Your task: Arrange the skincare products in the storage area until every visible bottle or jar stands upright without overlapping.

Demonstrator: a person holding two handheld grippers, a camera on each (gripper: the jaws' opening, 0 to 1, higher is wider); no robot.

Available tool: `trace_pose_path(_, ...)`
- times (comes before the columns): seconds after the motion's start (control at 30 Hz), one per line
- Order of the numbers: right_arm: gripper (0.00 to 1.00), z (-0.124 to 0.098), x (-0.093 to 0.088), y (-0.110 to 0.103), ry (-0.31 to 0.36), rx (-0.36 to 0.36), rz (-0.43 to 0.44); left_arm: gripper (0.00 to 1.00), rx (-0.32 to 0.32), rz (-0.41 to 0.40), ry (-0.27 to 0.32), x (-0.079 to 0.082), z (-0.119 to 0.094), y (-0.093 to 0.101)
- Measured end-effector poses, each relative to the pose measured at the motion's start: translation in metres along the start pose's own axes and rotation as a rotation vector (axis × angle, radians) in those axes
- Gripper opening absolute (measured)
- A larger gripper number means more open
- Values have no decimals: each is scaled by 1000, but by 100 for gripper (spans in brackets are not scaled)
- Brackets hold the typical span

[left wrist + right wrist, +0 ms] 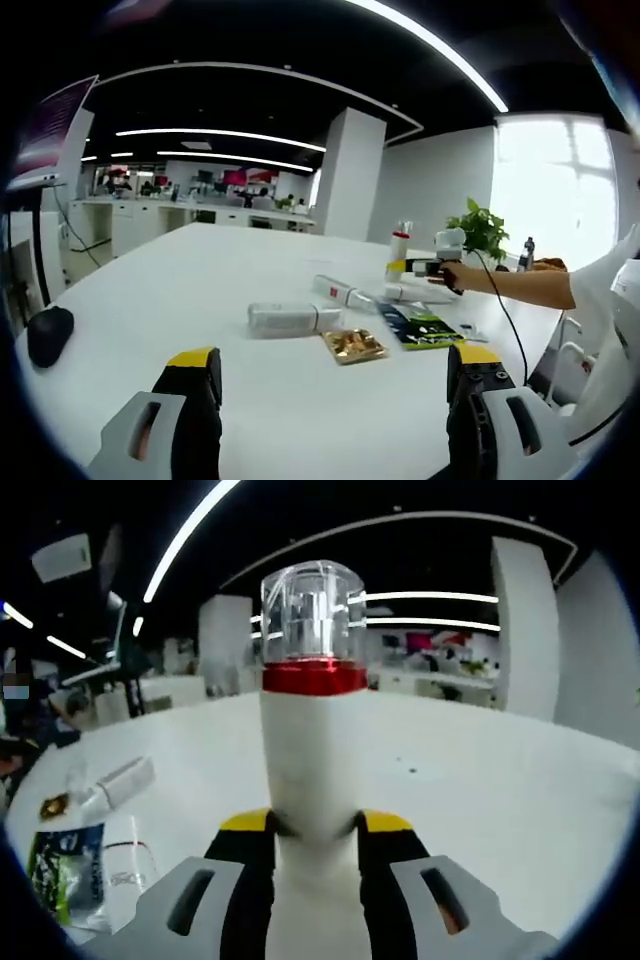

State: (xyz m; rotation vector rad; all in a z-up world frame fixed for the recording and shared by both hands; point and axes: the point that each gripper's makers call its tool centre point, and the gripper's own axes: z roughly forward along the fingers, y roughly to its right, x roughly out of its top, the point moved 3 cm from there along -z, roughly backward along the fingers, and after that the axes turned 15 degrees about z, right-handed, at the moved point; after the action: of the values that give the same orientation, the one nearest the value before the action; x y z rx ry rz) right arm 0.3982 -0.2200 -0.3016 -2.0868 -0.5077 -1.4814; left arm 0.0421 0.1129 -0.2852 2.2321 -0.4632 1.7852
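Up close in the right gripper view, the right gripper (316, 842) has its yellow-tipped jaws pressed against both sides of a white bottle (312, 770), which stands upright between them with a red band and a clear cap on top. In the left gripper view that same bottle (398, 250) stands far across the white table (180, 290), with a person's hand (470, 274) stretched out beside it.

The left gripper (335, 375) hovers low over the near edge of the table, jaws spread wide with nothing between them. Ahead of it several items lie flat: a silvery tube (293, 318), a white tube with a red band (343, 292) just behind it, a small gold packet (353, 345) and a dark green packet (422, 326). A black mouse (49, 334) sits well apart at the left edge. A green potted plant (482, 230) stands beyond the bottle.

In the right gripper view, a clear tube (118, 783) and a green-printed packet (68, 877) lie to the left of the jaws.
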Motion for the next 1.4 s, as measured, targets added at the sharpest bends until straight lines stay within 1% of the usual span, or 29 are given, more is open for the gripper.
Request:
trace_pose_path(0.1,31,2,2,0,-17,11,-11,96,-3,1,-4,0,1,1)
trace_pose_path(0.17,32,3,3,-1,-30,-5,-18,96,-1,3,-7,0,1,0)
trace_pose_path(0.23,34,2,5,-1,-18,-20,-17,96,3,2,-5,1,0,-1)
trace_pose_path(0.3,33,0,9,-3,2,-9,-13,96,4,1,-4,1,-1,-1)
trace_pose_path(0.33,34,-4,12,-6,17,3,14,96,8,-1,-3,1,-2,-2)
trace_pose_path(0.4,36,-7,14,-6,5,-1,25,96,11,1,-4,1,-2,-3)
trace_pose_path(0.43,38,-9,13,-6,-8,0,23,96,12,1,-5,1,-3,-3)
trace_pose_path(0.47,40,-13,10,-11,-25,11,17,96,12,0,-5,1,-3,-3)
trace_pose_path(0.53,43,-23,2,-20,-77,35,10,96,12,0,-4,1,-3,-3)
trace_pose_path(0.57,45,-25,0,-22,-86,40,10,96,12,-1,-3,1,-4,-3)
trace_pose_path(0.63,48,-31,-3,-26,-120,71,3,96,11,-3,-1,0,-4,-3)
trace_pose_path(0.67,50,-38,-4,-32,-137,97,-7,96,10,-3,-1,0,-4,-3)
trace_pose_path(0.73,51,-45,-7,-39,-167,116,-17,96,7,-4,-1,0,-4,-3)
trace_pose_path(0.8,51,-49,-9,-46,-186,150,-33,96,6,-3,-1,-1,-4,-3)
trace_pose_path(0.83,51,-54,-10,-56,-209,194,-47,96,3,-2,0,-1,-3,-2)
trace_pose_path(0.87,52,-56,-12,-62,-224,213,-56,96,2,-2,0,-1,-3,-2)
trace_pose_path(0.9,52,-58,-13,-72,-243,266,-89,96,0,-2,1,-1,-3,-2)
trace_pose_path(0.97,55,-58,-16,-76,-261,288,-118,96,-3,-3,3,-1,-2,0)
trace_pose_path(1.0,56,-58,-19,-78,-282,294,-133,96,-4,-3,3,-1,-2,0)
trace_pose_path(1.03,56,-58,-22,-84,-305,329,-138,96,-6,0,4,-1,-2,1)
trace_pose_path(1.17,55,-52,-27,-93,-342,373,-125,96,-11,2,7,0,-2,3)
trace_pose_path(1.27,52,-46,-35,-96,-396,386,-207,96,-10,3,9,1,-3,3)
trace_pose_path(1.33,52,-44,-38,-99,-410,395,-210,96,-10,4,8,1,-3,2)
trace_pose_path(1.37,52,-40,-44,-102,-446,400,-226,96,-8,5,6,1,-4,1)
trace_pose_path(1.4,51,-39,-46,-103,-462,402,-243,96,-7,6,6,1,-4,0)
